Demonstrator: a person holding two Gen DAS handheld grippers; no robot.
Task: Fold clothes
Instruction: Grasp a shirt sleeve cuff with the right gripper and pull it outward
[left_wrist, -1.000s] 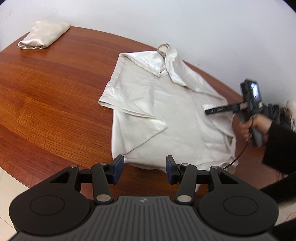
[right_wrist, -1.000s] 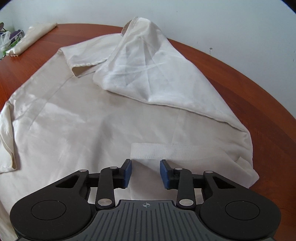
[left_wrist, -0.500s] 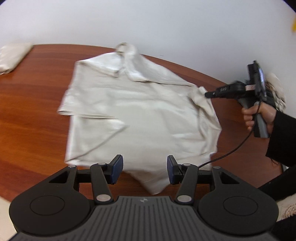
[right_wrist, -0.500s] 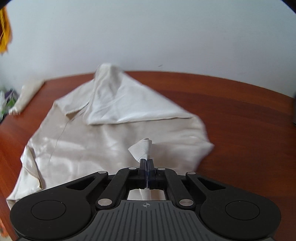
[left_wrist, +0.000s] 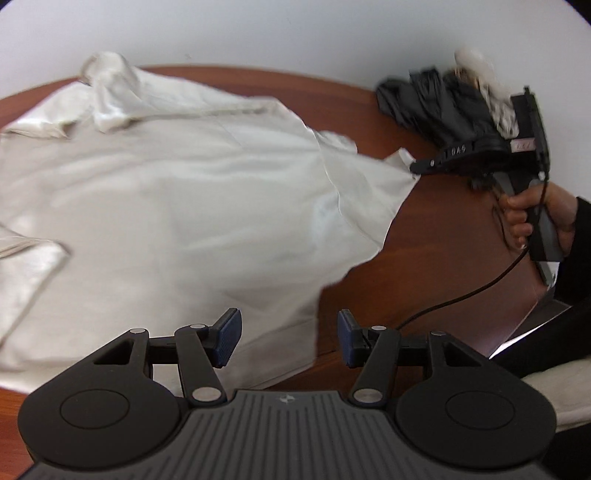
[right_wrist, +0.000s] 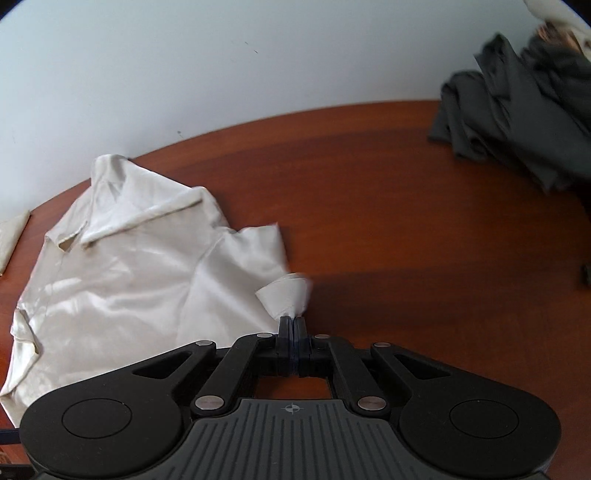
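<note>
On the brown table (left_wrist: 436, 229), left wrist view: cream shirt (left_wrist: 184, 206) spread wide, blurred. Left gripper (left_wrist: 290, 338) hangs over its near hem, jaws opening, nothing pinched. Far right, right gripper (left_wrist: 415, 168) pinches a shirt corner beside dark clothes (left_wrist: 443, 107).

Right wrist view: right gripper (right_wrist: 293, 323) pressed together on the shirt (right_wrist: 122, 280) corner; table (right_wrist: 406, 229) bare beyond.

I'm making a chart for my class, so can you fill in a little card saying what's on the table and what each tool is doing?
Table: brown wooden table
Main item: cream shirt, spread out and rumpled
Right tool: shut, pinching a corner of the cream shirt
Left tool: jaws opening, nothing gripped, above the shirt's near edge
Also there: dark clothes pile; folded cream cloth at the far left edge
</note>
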